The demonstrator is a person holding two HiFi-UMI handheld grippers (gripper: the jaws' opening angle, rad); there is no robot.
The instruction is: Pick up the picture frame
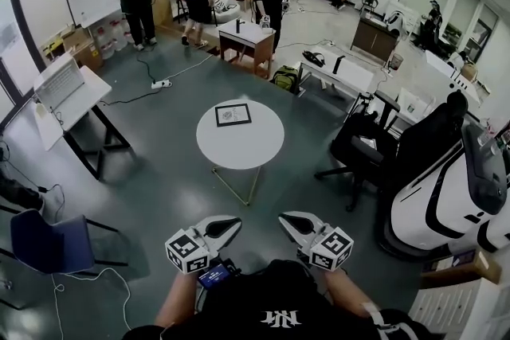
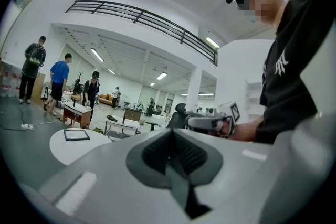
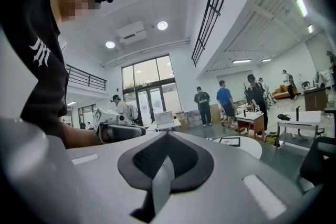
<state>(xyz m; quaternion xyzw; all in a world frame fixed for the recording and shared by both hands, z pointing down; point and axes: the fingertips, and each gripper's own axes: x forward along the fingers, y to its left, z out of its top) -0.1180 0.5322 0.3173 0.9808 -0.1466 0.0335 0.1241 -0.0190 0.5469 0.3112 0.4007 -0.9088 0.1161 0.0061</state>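
Note:
A black picture frame [image 1: 233,115] lies flat on a round white table [image 1: 253,147], toward its far left part. It also shows small in the left gripper view as the frame [image 2: 76,134] and in the right gripper view as the frame [image 3: 230,141]. My left gripper [image 1: 237,222] and right gripper [image 1: 282,217] are held close to my body, well short of the table, tips turned toward each other. Both have their jaws shut with nothing between them. Each gripper view shows the other gripper: right gripper [image 2: 195,122], left gripper [image 3: 137,131].
A black office chair [image 1: 362,146] stands right of the table, and a white machine [image 1: 454,187] beyond it. A blue chair [image 1: 48,241] sits at the lower left, a desk [image 1: 68,95] at the left. Several people stand at the far end by a small table [image 1: 247,36]. Cables cross the floor.

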